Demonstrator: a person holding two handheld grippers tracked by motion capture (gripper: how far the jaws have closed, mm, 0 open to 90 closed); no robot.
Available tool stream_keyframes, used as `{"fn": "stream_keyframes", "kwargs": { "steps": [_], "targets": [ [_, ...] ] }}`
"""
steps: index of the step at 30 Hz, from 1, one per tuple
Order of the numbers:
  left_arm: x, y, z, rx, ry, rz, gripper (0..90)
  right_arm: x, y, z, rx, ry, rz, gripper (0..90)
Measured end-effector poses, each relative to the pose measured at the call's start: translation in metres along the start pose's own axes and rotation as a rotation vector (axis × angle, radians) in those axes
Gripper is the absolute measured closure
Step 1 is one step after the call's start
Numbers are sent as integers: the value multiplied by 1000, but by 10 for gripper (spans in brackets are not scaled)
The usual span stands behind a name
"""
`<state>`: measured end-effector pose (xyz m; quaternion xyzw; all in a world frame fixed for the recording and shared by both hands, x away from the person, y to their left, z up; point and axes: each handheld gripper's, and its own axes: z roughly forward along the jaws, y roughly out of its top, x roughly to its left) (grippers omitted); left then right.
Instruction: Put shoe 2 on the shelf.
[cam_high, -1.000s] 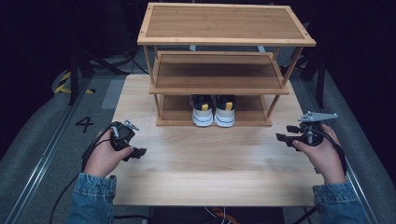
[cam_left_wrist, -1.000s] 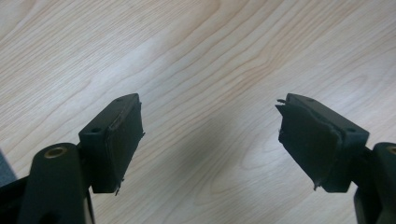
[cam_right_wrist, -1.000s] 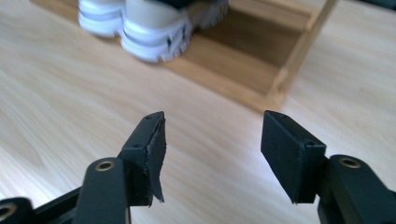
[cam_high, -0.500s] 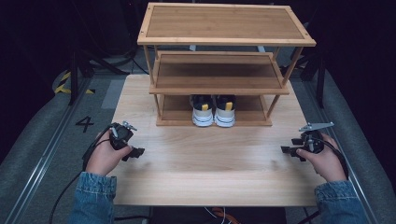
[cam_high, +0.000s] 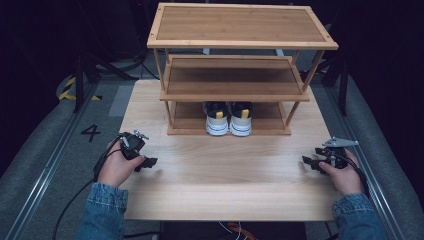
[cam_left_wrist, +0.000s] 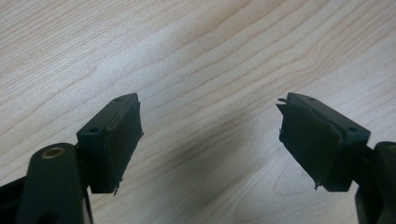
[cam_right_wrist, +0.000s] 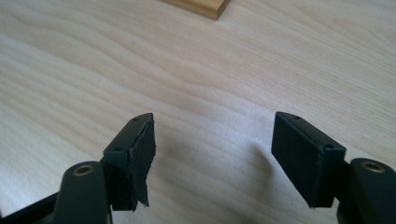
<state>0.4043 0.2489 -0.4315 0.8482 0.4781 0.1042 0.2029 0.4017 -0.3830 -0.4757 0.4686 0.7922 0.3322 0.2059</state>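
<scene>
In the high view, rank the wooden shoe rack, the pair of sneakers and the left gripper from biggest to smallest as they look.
1. Three-tier wooden shoe rack.
2. Pair of white, black and yellow sneakers.
3. Black left gripper, though it sits nearer the camera, so this ranking is unsure.

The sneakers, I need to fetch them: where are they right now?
In the high view, the sneakers stand side by side on the bottom tier of the wooden shoe rack, centred, at the table's far edge.

Wooden counter (cam_high: 225, 175). Three-tier wooden rack (cam_high: 240, 55) at far edge; pair of white shoes (cam_high: 229, 118) on bottom shelf, heels facing near. Left tool (cam_high: 150, 162) low at near left, right tool (cam_high: 306, 161) low at near right, each hand-held, nothing between jaws.
</scene>
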Motion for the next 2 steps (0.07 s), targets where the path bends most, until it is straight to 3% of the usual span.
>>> {"fn": "stream_keyframes", "kwargs": {
  "steps": [2],
  "targets": [
    [-1, 0, 2, -7, 0, -1, 204, 2, 1, 2, -6, -10, 17, 328]
  ]
}}
